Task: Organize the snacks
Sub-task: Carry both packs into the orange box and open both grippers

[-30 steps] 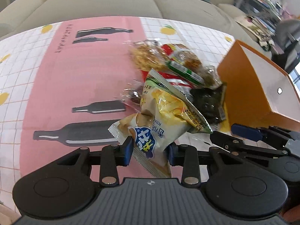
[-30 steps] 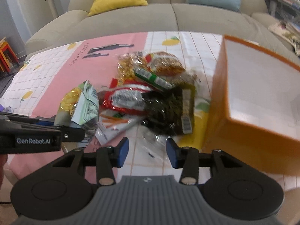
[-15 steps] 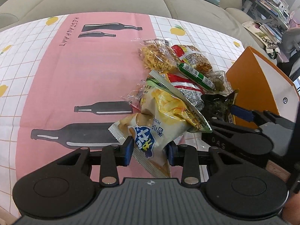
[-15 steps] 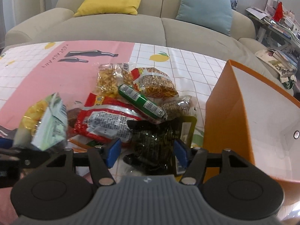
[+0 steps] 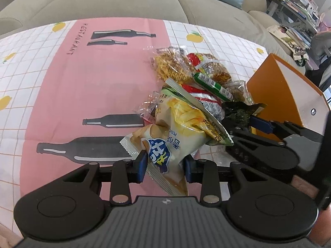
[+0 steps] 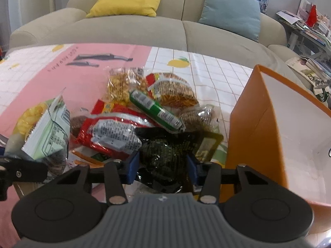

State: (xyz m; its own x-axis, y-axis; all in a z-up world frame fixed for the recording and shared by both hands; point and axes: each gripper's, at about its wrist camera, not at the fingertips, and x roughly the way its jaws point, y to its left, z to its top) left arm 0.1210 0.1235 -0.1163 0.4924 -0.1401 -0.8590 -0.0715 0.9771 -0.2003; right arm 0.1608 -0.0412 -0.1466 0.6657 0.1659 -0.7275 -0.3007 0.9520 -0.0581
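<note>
Two claws, two snack packets.
My left claw clamps the yellow chip bag; my right claw straddles the dark seaweed packet, grip uncertain.

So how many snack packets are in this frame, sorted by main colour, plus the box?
Yellow chip bag: 1
Clear packets: 3
Red packet: 1
Green packet: 1
Dark packet: 1
Orange box: 1
Total: 8

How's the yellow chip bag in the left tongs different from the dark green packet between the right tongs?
The yellow potato chip bag is pale and puffy; the dark green foil packet is nearly black and crumpled. The left tongs hold the chip bag raised; the green packet lies in the snack pile between the right tongs. Both are sealed.
</note>
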